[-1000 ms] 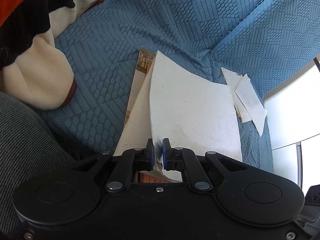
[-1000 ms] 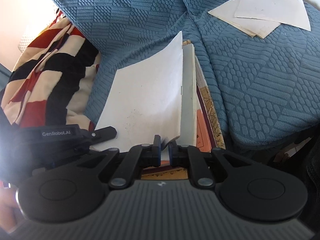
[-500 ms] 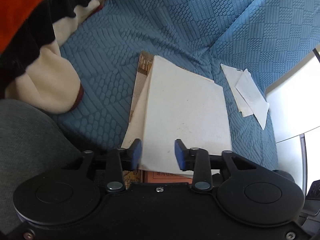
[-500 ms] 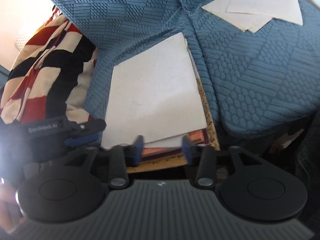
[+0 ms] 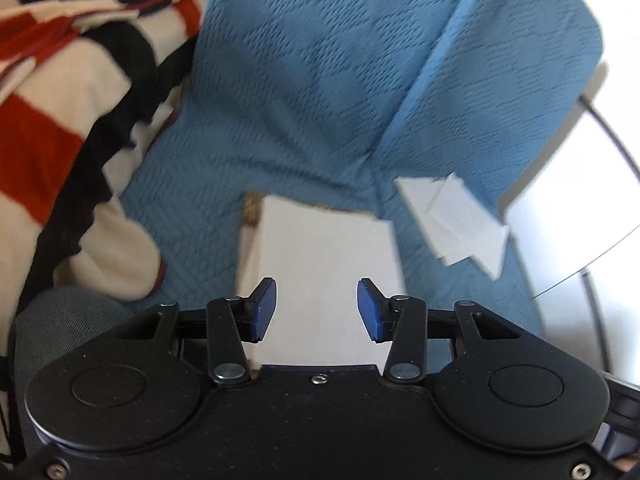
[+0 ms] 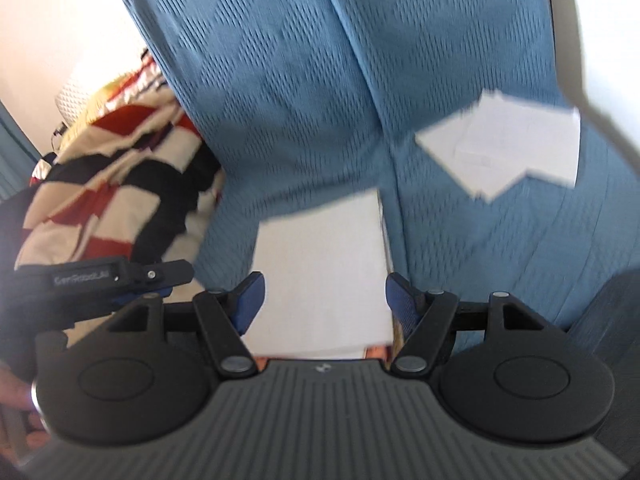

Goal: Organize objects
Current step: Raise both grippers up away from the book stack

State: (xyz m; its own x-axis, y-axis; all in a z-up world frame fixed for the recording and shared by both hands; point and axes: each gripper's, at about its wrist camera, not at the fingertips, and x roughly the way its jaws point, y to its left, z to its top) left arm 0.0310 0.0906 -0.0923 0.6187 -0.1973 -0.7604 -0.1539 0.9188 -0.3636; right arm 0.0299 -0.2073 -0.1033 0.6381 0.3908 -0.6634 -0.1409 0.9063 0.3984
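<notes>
Papers [image 5: 324, 264] lie in a flat white stack on the blue sofa cover [image 5: 320, 92], near its front edge. Both grippers hang above the stack. The left gripper [image 5: 316, 310] has its blue pads spread and opening, with nothing pinched between them. The right gripper [image 6: 322, 304] is opening too (even wider), and it holds nothing. More loose sheets [image 6: 508, 148] rest farther back on the seat. A striped blanket [image 5: 60, 92] is bunched at the cover's left side.

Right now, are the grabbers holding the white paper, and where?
Nothing is held. The left gripper and right gripper are opening, pads clear, above the white booklet on the blue sofa.
</notes>
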